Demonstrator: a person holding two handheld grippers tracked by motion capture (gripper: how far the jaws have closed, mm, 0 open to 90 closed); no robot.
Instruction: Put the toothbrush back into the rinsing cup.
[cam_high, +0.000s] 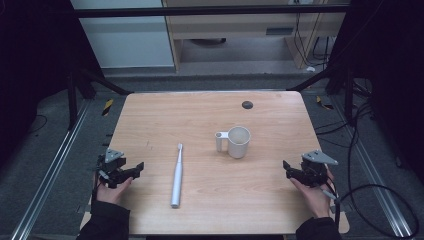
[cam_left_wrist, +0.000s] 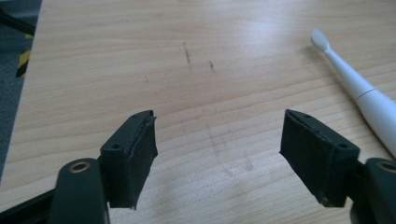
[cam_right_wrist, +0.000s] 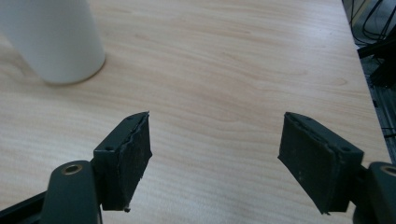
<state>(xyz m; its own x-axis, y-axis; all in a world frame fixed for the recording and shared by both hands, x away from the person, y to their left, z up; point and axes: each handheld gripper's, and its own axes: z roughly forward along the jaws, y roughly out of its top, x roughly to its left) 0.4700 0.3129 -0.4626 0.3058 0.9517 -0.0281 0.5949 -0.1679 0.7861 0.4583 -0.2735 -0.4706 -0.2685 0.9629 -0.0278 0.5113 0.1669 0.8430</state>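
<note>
Both hand-held grippers (cam_high: 131, 170) (cam_high: 288, 169) wide open, empty

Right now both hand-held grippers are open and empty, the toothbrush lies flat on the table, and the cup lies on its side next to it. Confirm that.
One thing is wrong: the cup stands upright, mouth up, as the high view shows. The rest holds: the left hand-held gripper and the right hand-held gripper are open and empty, and the toothbrush lies flat on the table.

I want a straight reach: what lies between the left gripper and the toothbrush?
Nothing: in the high view, bare wooden table separates the open left gripper from the toothbrush.
</note>
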